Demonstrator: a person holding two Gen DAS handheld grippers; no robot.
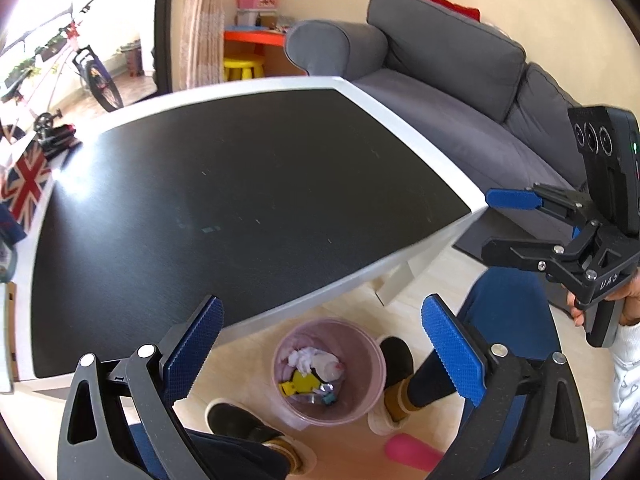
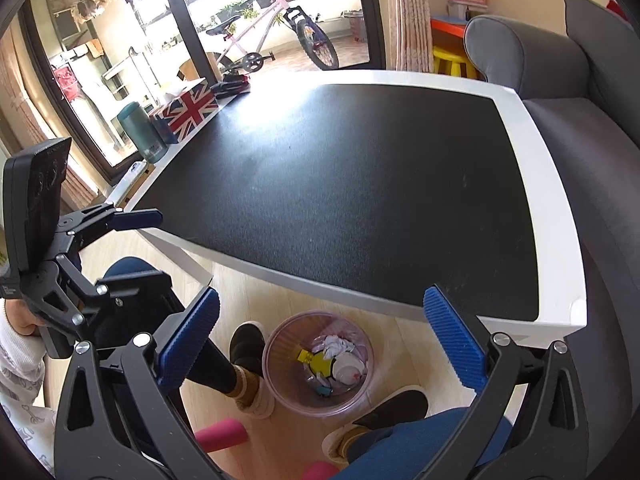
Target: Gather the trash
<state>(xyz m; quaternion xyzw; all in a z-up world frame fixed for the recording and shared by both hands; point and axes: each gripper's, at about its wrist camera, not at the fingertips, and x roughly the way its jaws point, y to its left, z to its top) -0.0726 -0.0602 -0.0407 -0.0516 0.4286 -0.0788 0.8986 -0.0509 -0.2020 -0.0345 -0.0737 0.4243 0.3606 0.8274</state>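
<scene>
A pink translucent trash bin (image 1: 362, 390) stands on the wooden floor just in front of the table, between the person's feet. It holds crumpled white tissue (image 1: 308, 360), a yellow wrapper (image 1: 302, 384) and small scraps. The bin also shows in the right wrist view (image 2: 280, 380). My left gripper (image 1: 320, 356) is open and empty, above the bin. My right gripper (image 2: 322, 344) is open and empty, also above the bin. Each gripper appears at the edge of the other's view, the right one (image 1: 516, 200) and the left one (image 2: 136, 216).
A black-topped table with a white rim (image 1: 404, 120) fills the middle. A Union Jack box (image 2: 188, 110) and a green tumbler (image 2: 142, 132) stand at its left edge. A grey sofa (image 1: 460, 80) is to the right. The person's slippered feet (image 1: 394, 360) flank the bin.
</scene>
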